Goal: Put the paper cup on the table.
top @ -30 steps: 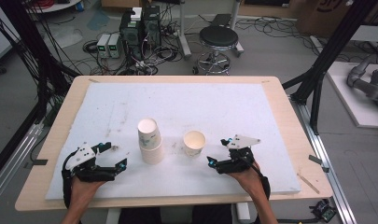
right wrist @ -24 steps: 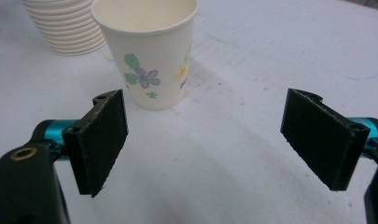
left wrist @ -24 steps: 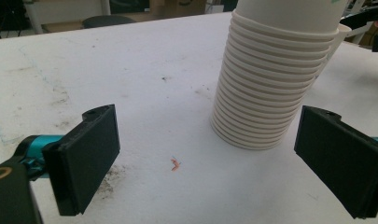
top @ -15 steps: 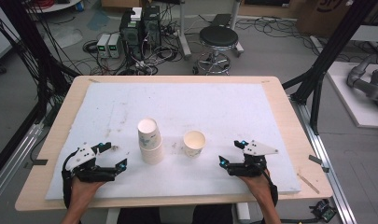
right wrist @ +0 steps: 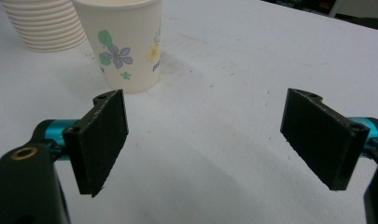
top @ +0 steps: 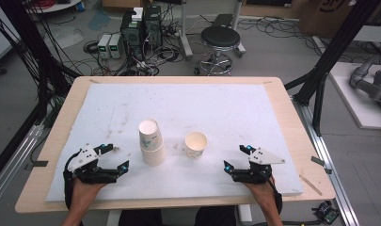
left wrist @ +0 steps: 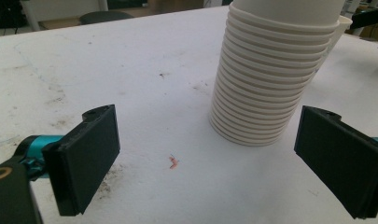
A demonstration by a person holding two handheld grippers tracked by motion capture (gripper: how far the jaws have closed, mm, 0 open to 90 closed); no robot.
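High view: stack of paper cups (top: 151, 142) upright on the table (top: 226, 108), just right of the left gripper (top: 116, 158), jaws wide apart. Single cup (top: 196, 144) beside it, up-left of the right gripper (top: 237, 157), likewise open, empty.

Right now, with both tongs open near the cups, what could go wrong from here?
1. The tall stack of nested white paper cups looks top-heavy; a low squeeze by the left tongs might tip it.
2. The single flower-printed paper cup is thin; the right tongs could crush or push it.

Both claws (top: 114, 157) (top: 236, 157) (empty) — agape
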